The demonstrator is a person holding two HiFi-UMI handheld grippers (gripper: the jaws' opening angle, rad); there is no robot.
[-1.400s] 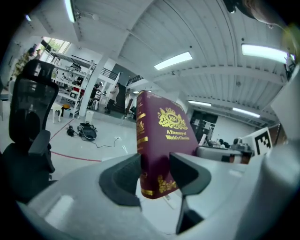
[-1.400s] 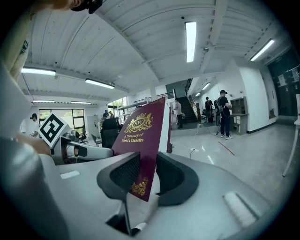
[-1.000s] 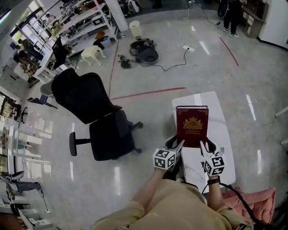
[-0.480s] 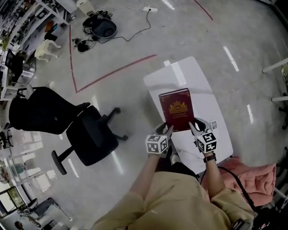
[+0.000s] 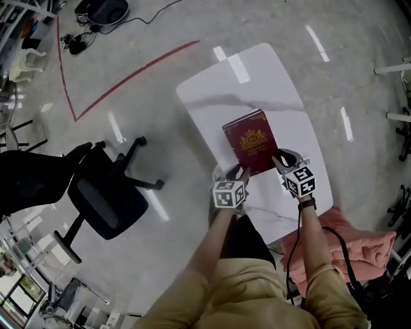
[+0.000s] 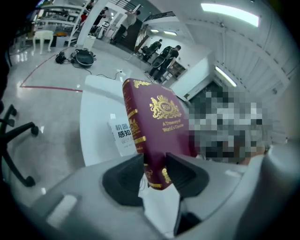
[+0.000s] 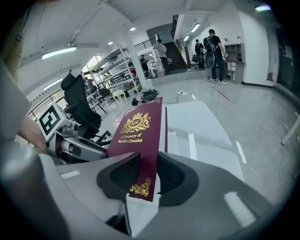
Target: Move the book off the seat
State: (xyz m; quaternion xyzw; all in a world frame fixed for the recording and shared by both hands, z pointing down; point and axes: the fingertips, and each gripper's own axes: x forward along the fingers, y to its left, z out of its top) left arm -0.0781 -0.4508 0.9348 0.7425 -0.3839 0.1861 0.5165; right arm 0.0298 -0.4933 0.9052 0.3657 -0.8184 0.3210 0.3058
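A dark red hardback book (image 5: 250, 149) with a gold crest is held flat and low over the white table (image 5: 244, 83), gripped at its near edge from both sides. My left gripper (image 5: 239, 173) has the book's near left corner (image 6: 159, 126) between its pads (image 6: 129, 173); its jaws are closing on it. The right gripper (image 5: 282, 160) is shut on the near right corner, with the cover (image 7: 138, 136) running away between its pads (image 7: 171, 176). The black office chair (image 5: 106, 199) stands apart to the left, its seat bare.
A small printed card (image 6: 123, 136) lies on the table under the book. Pink cloth (image 5: 359, 250) lies by the table's near right corner. Red tape lines (image 5: 128, 77) cross the shiny floor. Cables and gear (image 5: 103, 9) lie far off; people (image 7: 213, 47) stand in the background.
The book and both grippers have come further in over the white table. The chair has slid to the left of the head view. The book now lies slightly turned.
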